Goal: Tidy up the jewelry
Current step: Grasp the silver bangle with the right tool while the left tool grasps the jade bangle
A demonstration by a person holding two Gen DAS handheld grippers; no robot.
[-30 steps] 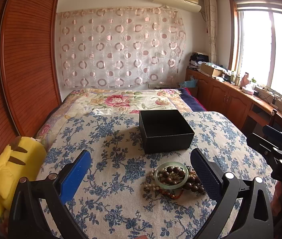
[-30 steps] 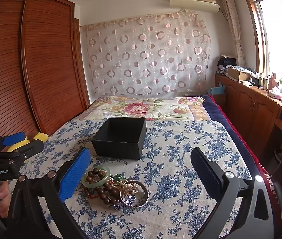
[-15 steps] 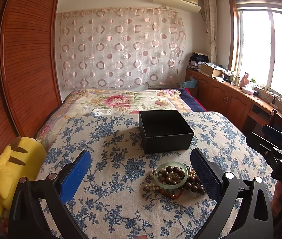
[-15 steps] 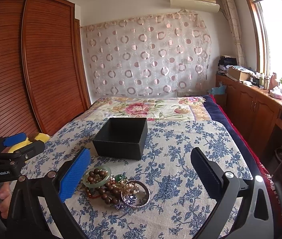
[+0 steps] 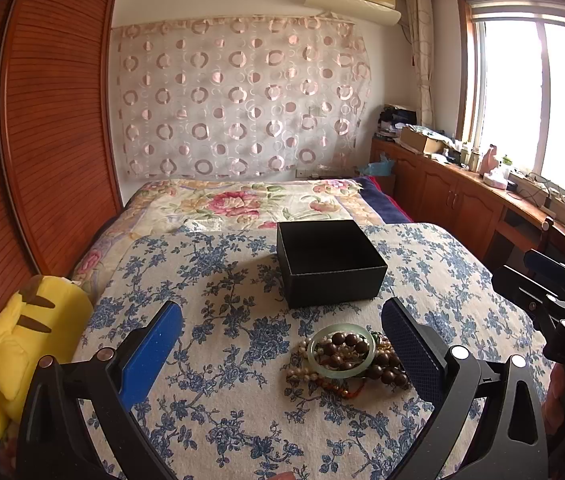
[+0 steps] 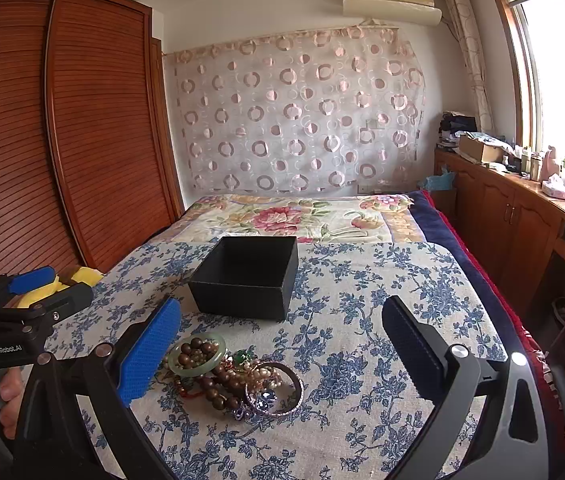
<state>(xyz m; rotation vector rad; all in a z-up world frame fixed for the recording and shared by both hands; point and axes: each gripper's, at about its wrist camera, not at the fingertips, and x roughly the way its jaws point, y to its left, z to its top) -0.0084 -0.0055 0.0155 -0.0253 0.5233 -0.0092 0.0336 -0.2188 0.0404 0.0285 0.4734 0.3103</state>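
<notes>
A heap of jewelry (image 5: 348, 358) lies on the blue-flowered cloth (image 5: 222, 408): a pale green bangle (image 5: 341, 351), brown wooden beads (image 5: 386, 372) and pearls. In the right wrist view the heap (image 6: 234, 380) also shows a metal bangle (image 6: 276, 390). An open, empty black box (image 5: 328, 262) stands just behind the heap; it also shows in the right wrist view (image 6: 248, 276). My left gripper (image 5: 282, 344) is open, above the cloth, with the heap by its right finger. My right gripper (image 6: 282, 344) is open, with the heap by its left finger.
A yellow plush toy (image 5: 26, 344) sits at the bed's left edge by the wooden wardrobe (image 5: 42, 128). A floral quilt (image 5: 250, 204) lies behind the box. Wooden cabinets (image 6: 522, 216) run along the right wall under the window.
The right wrist view has edged slightly closer to the heap and box. The left wrist view is almost unchanged. Both grippers stay open.
</notes>
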